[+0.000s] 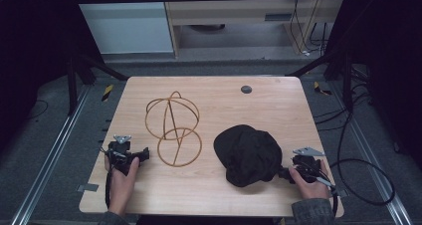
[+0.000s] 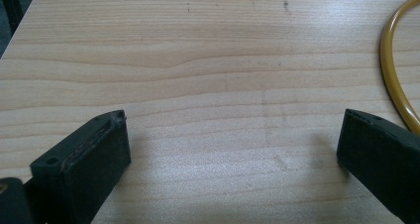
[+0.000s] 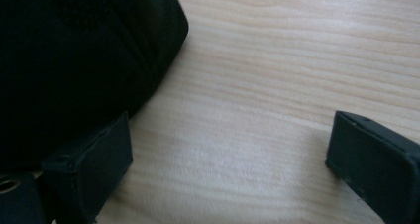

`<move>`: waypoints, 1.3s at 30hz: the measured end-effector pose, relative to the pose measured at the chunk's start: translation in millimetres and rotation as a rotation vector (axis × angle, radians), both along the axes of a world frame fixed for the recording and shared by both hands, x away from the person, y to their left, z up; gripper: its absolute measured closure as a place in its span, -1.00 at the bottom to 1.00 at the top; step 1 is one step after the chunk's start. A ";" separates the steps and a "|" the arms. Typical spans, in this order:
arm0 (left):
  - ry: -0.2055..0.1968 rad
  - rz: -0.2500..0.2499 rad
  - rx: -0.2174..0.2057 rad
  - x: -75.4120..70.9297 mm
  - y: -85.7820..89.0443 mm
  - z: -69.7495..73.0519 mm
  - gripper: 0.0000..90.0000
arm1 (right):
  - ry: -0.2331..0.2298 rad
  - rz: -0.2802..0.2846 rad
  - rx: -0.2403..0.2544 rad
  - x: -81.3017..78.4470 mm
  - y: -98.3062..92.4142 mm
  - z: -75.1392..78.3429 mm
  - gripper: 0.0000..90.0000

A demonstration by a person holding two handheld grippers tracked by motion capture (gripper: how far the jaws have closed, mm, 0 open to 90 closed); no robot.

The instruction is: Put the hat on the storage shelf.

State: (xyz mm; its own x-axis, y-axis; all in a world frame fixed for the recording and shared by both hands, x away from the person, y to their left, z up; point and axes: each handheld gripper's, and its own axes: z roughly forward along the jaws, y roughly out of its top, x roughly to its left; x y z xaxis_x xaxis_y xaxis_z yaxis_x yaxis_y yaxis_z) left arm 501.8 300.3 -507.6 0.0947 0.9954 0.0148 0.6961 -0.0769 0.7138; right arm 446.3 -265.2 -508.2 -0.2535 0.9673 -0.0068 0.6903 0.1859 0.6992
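Left hand-held gripper (image 1: 145, 153) sits near the surface's (image 1: 259, 103) front-left corner, jaws spread wide, nothing between them; wire frame (image 1: 172, 128) of yellow-brown hoops stands just beside it, toward the surface's middle. Right hand-held gripper (image 1: 282, 173) is near the front-right corner, jaws also apart and empty, with one jaw right at the rim of the black cap (image 1: 247, 154), which lies right of centre near the front edge.

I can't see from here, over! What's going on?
Left gripper open beside wire stand. Right gripper open by black cap. Nothing held.
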 end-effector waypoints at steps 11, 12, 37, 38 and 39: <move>0.001 -0.048 0.001 -0.5 2.7 0.0 -1.00 | 0.056 0.029 -0.029 -28.4 -6.6 36.5 -0.84; 0.001 -0.048 0.001 -0.5 2.7 0.0 -1.00 | 0.056 0.029 -0.029 -28.4 -6.6 36.5 -0.84; 0.005 -0.034 0.004 1.0 -1.4 0.3 -1.00 | 0.033 0.285 0.028 -2.8 73.7 143.9 -0.83; 0.003 -0.034 0.002 1.0 -1.6 0.1 -1.00 | 0.040 0.306 0.021 2.5 82.8 143.3 -0.84; 0.003 -0.035 0.002 1.0 -1.6 0.2 -1.00 | 0.046 0.313 0.013 3.9 85.8 142.0 -0.85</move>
State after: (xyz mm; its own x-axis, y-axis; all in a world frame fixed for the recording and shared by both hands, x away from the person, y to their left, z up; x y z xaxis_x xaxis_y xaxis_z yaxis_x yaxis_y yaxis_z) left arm 502.8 298.7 -507.5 0.1291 0.9915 0.0166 0.6952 -0.1025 0.7115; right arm 450.2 -179.4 -366.2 -0.5391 0.8419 0.0233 0.6315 0.3858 0.6726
